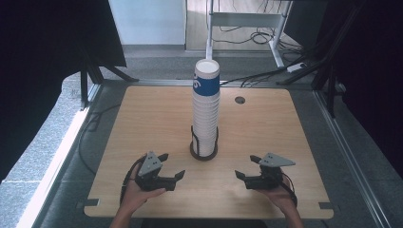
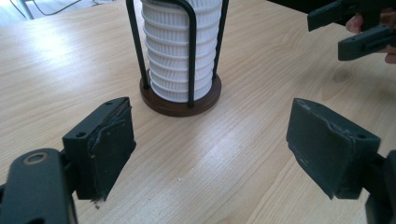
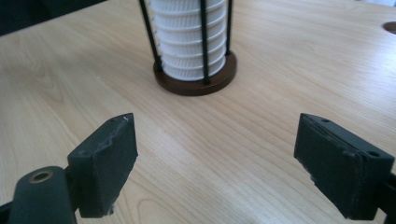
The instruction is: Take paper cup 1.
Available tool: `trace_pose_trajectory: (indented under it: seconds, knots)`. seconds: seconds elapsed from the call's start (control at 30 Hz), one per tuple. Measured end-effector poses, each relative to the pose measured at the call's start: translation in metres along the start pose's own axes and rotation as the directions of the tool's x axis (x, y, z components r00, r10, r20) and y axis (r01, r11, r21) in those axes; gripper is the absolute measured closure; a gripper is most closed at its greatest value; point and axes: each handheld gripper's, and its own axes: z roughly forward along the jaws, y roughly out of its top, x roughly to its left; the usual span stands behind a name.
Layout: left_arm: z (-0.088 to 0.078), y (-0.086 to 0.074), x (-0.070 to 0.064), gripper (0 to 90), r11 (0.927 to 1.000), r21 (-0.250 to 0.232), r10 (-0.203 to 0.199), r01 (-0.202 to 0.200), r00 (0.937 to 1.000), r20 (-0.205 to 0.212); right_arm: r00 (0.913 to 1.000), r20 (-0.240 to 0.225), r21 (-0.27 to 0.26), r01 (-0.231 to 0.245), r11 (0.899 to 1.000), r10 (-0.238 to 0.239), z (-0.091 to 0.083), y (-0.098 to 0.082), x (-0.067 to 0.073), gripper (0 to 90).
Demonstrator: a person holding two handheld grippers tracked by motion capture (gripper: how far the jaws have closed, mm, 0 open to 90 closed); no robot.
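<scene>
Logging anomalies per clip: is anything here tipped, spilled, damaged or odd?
Nothing stands out. The cup stack stands upright in its holder mid-table; the left gripper and right gripper are both open and clear of it.

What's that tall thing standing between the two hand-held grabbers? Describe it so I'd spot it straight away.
Start with the wooden table. Near its middle stands a round dark brown base with thin black upright wires. Rising from it is a tall stack of cups, white and ribbed lower down and blue at the top, the tallest thing on the table.
</scene>
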Motion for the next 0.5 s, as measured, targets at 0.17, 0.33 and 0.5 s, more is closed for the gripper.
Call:
trace_pose_trajectory:
  seconds: [0.17, 0.33, 0.5]
  knots:
    - [0.001, -0.002, 0.002, 15.6, 1.0000, 0.006, -0.007, 0.007, 1.0000, 0.007, 0.9996, 0.025, -0.034, -0.011, 0.999, 0.012, -0.008, 0.000, -0.005, 15.0]
    - [0.002, -0.003, 0.003, 15.6, 0.9999, 0.014, -0.007, 0.007, 0.9999, 0.012, 0.9973, 0.064, -0.014, 0.037, 0.999, -0.036, -0.010, -0.004, -0.010, 15.1]
    - [0.002, -0.002, 0.001, 16.1, 0.9998, 0.019, -0.011, 0.011, 0.9999, 0.003, 0.9988, 0.046, -0.014, 0.017, 1.000, -0.016, -0.011, -0.004, -0.013, 15.5]
